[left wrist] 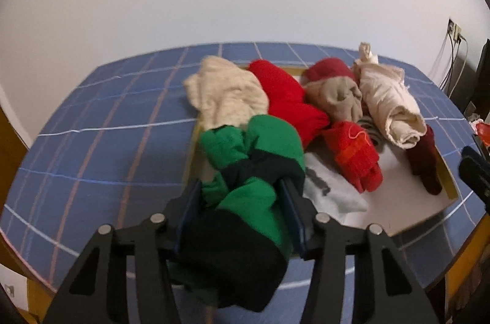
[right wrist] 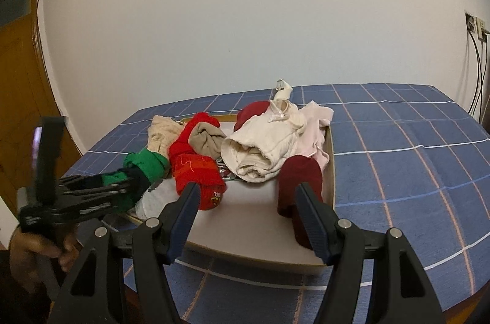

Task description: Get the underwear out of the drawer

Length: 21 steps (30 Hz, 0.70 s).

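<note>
- Green underwear [left wrist: 245,171] sits pinched between the fingers of my left gripper [left wrist: 242,189], at the near left corner of the drawer [right wrist: 329,171].
- Fingers of my right gripper [right wrist: 246,192] stand apart around nothing, with dark red underwear [right wrist: 301,180] just beyond my right fingertip.

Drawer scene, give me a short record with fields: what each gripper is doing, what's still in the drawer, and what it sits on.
left gripper: shut on the green and black underwear, at the drawer's left edge
right gripper: open, holding nothing, over the drawer's near side
drawer: shallow, white floor, on a blue checked tablecloth
still in drawer: cream bundle, bright red pieces, dark red piece, beige piece
</note>
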### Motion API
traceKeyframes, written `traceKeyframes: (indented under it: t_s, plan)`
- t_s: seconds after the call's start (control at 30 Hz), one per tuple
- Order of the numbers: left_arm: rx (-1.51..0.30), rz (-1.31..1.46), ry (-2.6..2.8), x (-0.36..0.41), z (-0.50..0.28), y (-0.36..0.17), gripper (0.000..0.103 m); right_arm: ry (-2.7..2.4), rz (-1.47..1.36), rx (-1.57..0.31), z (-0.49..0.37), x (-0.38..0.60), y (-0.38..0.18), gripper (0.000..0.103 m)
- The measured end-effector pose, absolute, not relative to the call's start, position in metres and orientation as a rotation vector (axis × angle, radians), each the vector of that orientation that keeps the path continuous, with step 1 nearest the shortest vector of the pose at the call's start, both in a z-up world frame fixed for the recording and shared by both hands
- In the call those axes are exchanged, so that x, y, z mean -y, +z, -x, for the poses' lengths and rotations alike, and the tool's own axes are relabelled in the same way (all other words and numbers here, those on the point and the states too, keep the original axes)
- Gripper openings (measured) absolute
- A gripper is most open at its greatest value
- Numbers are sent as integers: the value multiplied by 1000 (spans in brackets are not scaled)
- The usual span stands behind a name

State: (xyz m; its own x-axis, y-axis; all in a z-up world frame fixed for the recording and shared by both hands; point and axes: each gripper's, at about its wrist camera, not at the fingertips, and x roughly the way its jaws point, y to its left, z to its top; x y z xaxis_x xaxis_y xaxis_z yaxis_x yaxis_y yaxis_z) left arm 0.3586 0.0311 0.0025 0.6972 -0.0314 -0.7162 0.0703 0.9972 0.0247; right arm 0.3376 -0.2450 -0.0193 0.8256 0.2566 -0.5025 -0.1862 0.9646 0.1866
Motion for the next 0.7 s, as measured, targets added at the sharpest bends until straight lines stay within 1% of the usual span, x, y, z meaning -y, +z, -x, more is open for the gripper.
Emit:
traceKeyframes:
  t_s: [0.23,0.33,0.47,0.57,0.7]
  plan:
    - [-837,65,-111,-22,-380,-6,52,258,-178,-573,-351,251,-17,67]
    - [-832,97,-101,-16,-385,-9,52,240,-212,-585,-373,259,-9,67]
    - [-801,63,-67,-5,-383,-10,52,235,-244,-643,-425,268,1,67]
    - [-793,57,-66,-7,-380,-11,53,226,-280,-716,-467,274,-1,67]
    - [-802,103,-81,-16,-380,-12,56,248,-316,-870,-514,266,-26,67]
